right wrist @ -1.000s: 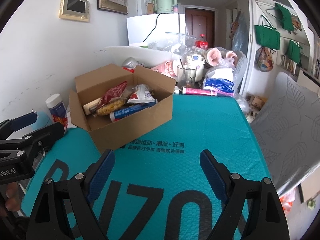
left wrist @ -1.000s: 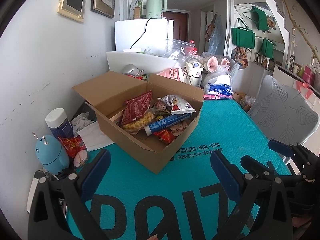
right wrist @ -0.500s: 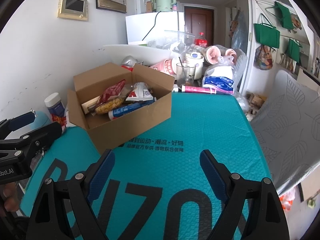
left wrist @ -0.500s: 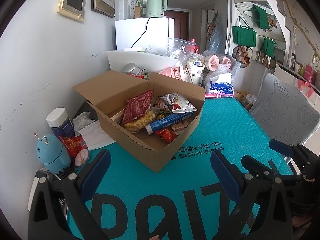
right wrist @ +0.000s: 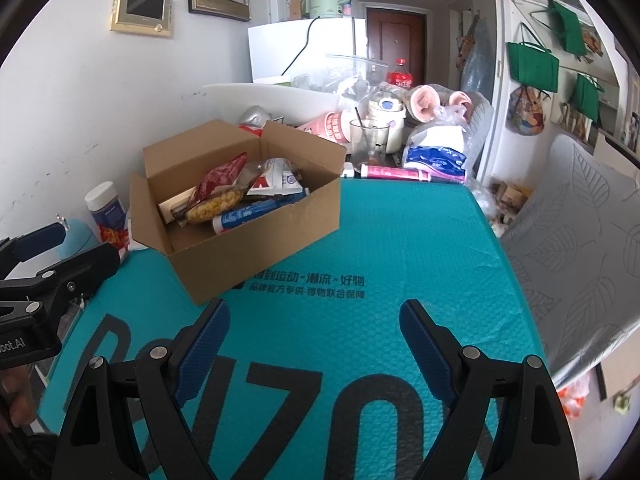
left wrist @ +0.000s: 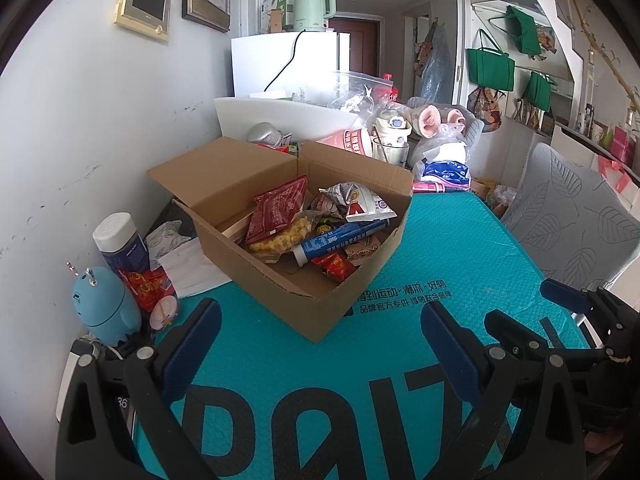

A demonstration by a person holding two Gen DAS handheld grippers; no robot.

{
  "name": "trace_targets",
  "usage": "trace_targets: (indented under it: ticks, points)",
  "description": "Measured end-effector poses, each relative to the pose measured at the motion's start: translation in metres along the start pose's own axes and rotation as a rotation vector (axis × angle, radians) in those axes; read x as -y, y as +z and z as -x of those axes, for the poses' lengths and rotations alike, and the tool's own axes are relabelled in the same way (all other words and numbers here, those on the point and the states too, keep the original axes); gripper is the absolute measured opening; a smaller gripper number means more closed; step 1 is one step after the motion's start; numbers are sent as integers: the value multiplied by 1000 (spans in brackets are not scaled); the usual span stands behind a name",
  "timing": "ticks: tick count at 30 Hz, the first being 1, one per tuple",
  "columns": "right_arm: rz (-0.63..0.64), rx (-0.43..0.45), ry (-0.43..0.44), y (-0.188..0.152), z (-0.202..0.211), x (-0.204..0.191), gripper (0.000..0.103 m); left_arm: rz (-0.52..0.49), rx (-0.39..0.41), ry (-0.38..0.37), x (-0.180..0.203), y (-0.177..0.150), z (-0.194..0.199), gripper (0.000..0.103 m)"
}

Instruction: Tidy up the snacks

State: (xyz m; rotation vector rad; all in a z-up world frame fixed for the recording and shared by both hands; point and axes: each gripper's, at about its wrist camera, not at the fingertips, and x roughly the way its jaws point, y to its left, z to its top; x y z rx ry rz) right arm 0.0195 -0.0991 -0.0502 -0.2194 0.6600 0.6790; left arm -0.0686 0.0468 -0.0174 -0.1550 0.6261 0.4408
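Over the last second almost nothing has shifted — the views have only drifted slightly, with the cardboard box (left wrist: pixel 304 248) and its snacks lying as they were, so the task's state is unchanged. The red packet (left wrist: pixel 278 210), yellow puffs bag (left wrist: pixel 284 238) and blue tube (left wrist: pixel 340 238) sit piled inside the box on the teal mat (left wrist: pixel 440 248). Both the left gripper (left wrist: pixel 320 344) and right gripper (right wrist: pixel 316 340) are spread wide and empty — the box sits ahead of the fingers, apart from them.

Bright daylight, sharp focus, fisheye-warped edges
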Motion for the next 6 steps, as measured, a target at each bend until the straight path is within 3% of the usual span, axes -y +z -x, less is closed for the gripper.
trace_targets:
  ticks: [6]
  points:
    - [2, -5, 2, 0, -3, -1, 87, 13, 11, -1, -2, 0, -1, 101]
